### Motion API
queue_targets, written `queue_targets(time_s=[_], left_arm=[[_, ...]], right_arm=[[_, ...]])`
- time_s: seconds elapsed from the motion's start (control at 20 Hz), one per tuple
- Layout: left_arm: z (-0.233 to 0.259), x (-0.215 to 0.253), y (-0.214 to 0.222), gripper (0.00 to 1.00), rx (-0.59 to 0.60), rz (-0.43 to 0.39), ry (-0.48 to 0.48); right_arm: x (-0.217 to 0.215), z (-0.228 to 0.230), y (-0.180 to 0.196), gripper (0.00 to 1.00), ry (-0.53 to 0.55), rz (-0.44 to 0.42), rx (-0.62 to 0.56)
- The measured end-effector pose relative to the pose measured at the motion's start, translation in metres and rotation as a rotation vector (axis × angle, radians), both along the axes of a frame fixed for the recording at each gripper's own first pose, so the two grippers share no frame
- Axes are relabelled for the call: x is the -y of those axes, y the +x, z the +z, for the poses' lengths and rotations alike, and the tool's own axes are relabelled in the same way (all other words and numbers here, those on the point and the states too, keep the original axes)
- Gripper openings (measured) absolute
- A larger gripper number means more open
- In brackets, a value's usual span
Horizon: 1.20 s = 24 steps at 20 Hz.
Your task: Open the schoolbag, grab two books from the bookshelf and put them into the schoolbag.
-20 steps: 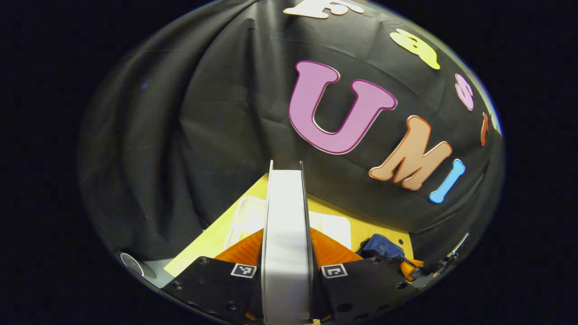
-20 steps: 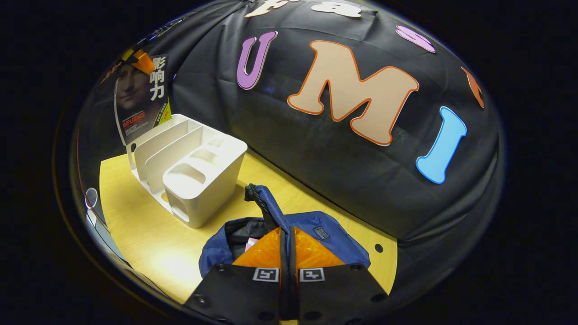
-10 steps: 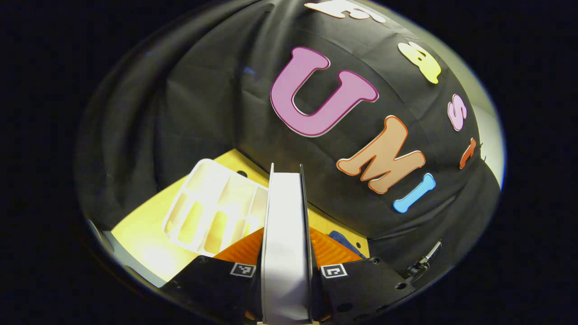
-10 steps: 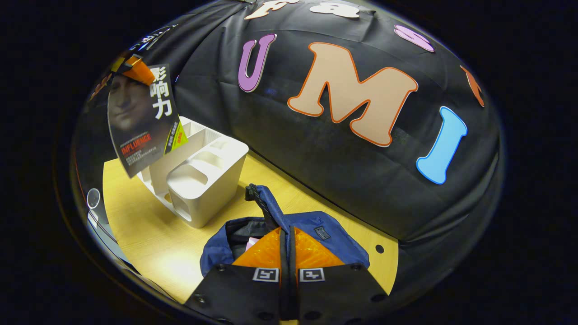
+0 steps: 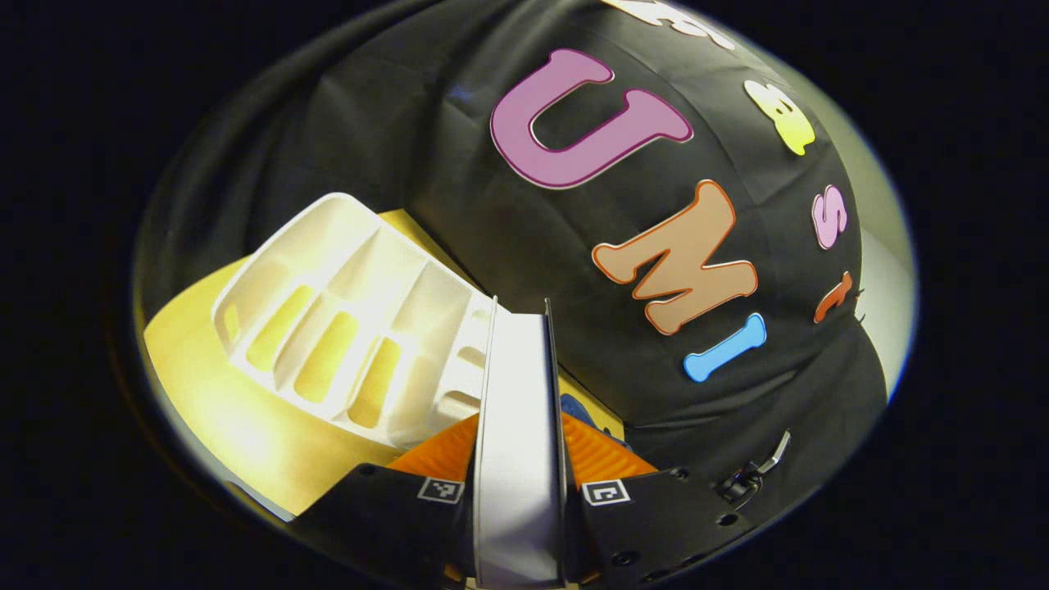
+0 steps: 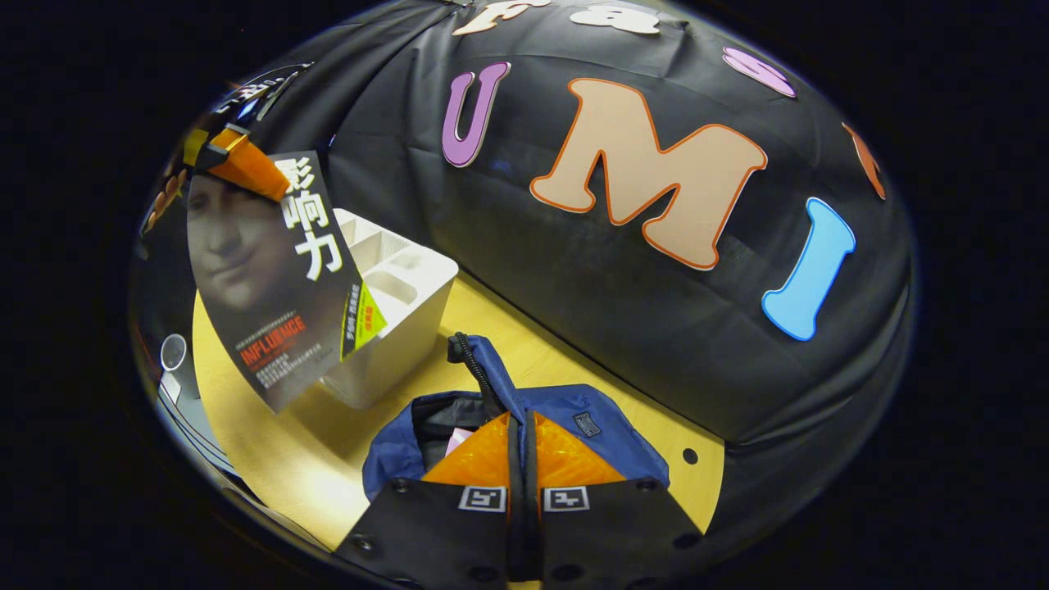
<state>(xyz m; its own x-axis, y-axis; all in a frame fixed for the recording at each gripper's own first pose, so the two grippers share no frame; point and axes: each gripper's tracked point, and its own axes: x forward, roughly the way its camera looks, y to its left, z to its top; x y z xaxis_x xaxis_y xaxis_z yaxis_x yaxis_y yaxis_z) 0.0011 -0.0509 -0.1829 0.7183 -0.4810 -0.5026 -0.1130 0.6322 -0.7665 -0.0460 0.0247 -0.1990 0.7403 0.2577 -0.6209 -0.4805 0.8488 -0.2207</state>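
In the left gripper view, the left gripper (image 5: pixel 519 459) has both orange fingers (image 5: pixel 437 455) pressed against the covers of a book (image 5: pixel 518 426), which stands edge-on between them with its white page block facing the camera. Beyond it the white bookshelf (image 5: pixel 344 319) sits tilted in the picture on the yellow table (image 5: pixel 213 410), its slots showing the tabletop through them, and a sliver of the blue schoolbag (image 5: pixel 583 410) peeks out just right of the book. In the right gripper view, the right gripper (image 6: pixel 522 459) is closed on a dark strip of the schoolbag (image 6: pixel 574 414) (a strap or the zippered edge, it is hard to say which), and the bag's mouth gapes open on the table (image 6: pixel 270 459) with something pink inside. At upper left the left gripper (image 6: pixel 233 164) holds the book (image 6: pixel 274 270) in the air by its top corner, cover facing the camera, in front of the bookshelf (image 6: pixel 401 303) and apart from the schoolbag.
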Motion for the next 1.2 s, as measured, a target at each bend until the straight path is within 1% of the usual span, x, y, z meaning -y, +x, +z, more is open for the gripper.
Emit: queue_targets(time_s=[0.05,0.2,0.5,0.6,0.85,1.0,1.15,1.2], left_arm=[[-0.006,0.011,-0.003,0.36,-0.006,-0.008,-0.005],[-0.022,0.043,-0.010,0.37,-0.029,-0.033,-0.027],[-0.059,0.106,-0.017,0.37,-0.076,-0.036,-0.125],[-0.071,0.121,-0.016,0.37,-0.078,-0.028,-0.139],[-0.095,0.134,-0.009,0.38,-0.052,0.076,-0.145],[-0.108,0.145,-0.013,0.37,-0.059,0.113,-0.157],[-0.117,0.149,-0.013,0.38,-0.041,0.202,-0.174],[-0.119,0.151,-0.014,0.38,-0.034,0.220,-0.181]], right_arm=[[-0.001,0.000,0.000,0.02,0.002,0.002,0.001],[-0.002,0.000,0.000,0.03,0.008,0.011,-0.005],[-0.002,0.000,-0.001,0.03,0.011,0.018,-0.005],[-0.002,0.001,-0.002,0.03,0.010,0.024,-0.004],[-0.001,0.001,-0.003,0.03,0.021,0.026,-0.004],[-0.001,0.001,-0.003,0.03,0.031,0.028,-0.006],[-0.003,0.002,-0.003,0.03,0.047,0.025,-0.005],[-0.003,0.002,-0.002,0.03,0.052,0.025,-0.005]])
